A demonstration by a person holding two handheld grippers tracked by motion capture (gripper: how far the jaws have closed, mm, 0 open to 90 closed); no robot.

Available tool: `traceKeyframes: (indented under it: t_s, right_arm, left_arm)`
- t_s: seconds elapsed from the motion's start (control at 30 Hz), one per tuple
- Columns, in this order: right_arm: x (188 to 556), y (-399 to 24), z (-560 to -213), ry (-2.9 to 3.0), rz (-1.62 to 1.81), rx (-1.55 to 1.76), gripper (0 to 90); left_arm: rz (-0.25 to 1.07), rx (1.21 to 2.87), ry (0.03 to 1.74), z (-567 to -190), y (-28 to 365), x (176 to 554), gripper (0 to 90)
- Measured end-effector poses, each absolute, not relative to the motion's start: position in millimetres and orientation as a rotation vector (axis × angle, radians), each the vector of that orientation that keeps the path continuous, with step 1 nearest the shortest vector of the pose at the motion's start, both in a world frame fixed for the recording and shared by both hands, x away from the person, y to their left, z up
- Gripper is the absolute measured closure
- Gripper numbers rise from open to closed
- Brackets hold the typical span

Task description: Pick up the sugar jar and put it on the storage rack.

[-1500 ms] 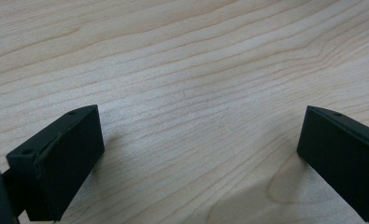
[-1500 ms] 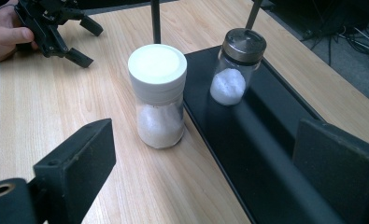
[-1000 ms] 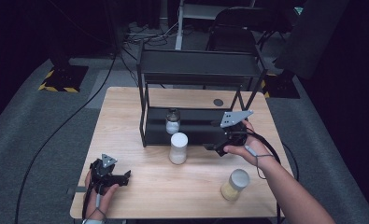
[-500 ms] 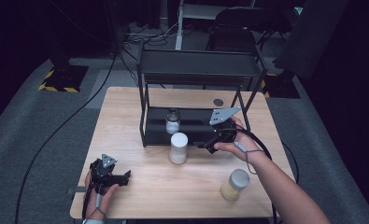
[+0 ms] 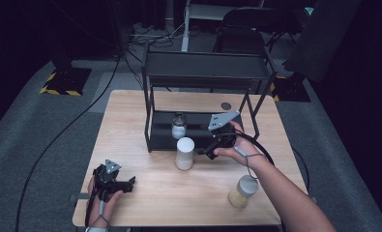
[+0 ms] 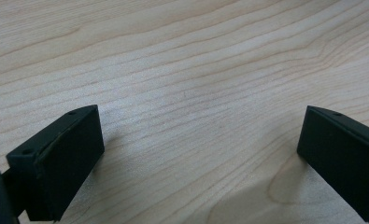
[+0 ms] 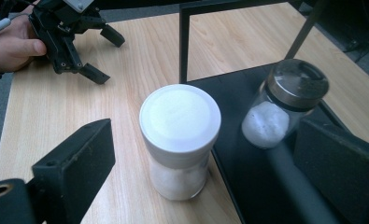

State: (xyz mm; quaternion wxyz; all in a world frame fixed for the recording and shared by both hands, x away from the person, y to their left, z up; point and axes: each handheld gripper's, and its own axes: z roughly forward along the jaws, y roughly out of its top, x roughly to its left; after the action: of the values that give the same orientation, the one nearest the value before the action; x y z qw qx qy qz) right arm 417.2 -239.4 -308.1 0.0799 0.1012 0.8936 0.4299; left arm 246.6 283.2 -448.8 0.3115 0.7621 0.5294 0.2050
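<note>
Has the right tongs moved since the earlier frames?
Yes. In the high view the right tongs has shifted left along the black rack front, toward the white-lidded jar.

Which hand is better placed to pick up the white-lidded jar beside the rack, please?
Right. The right gripper hovers open beside the white-lidded jar, aimed at it; the left gripper rests at the table's near corner.

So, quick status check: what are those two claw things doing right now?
Right gripper open, lined up on the white-lidded jar, not touching. Left gripper open, resting on the table. Rack post and the small glass jar stand close behind.
</note>
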Motion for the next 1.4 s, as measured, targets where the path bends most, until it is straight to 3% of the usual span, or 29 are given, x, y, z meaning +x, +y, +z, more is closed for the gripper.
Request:
traceKeyframes:
  t_s: [0.77,1.17,1.4]
  right_arm:
    - [438,-207,-333,2.754,1.286,0.276,6.7]
    - [446,-191,-341,2.807,1.243,0.239,12.3]
    - [449,-180,-344,2.846,1.185,0.214,21.7]
  left_arm:
    - [0.541,2.012,1.396,-449,283,247,0.5]
    - [0.541,2.012,1.396,-449,283,247,0.5]
    - [0.541,2.012,1.396,-449,283,247,0.6]
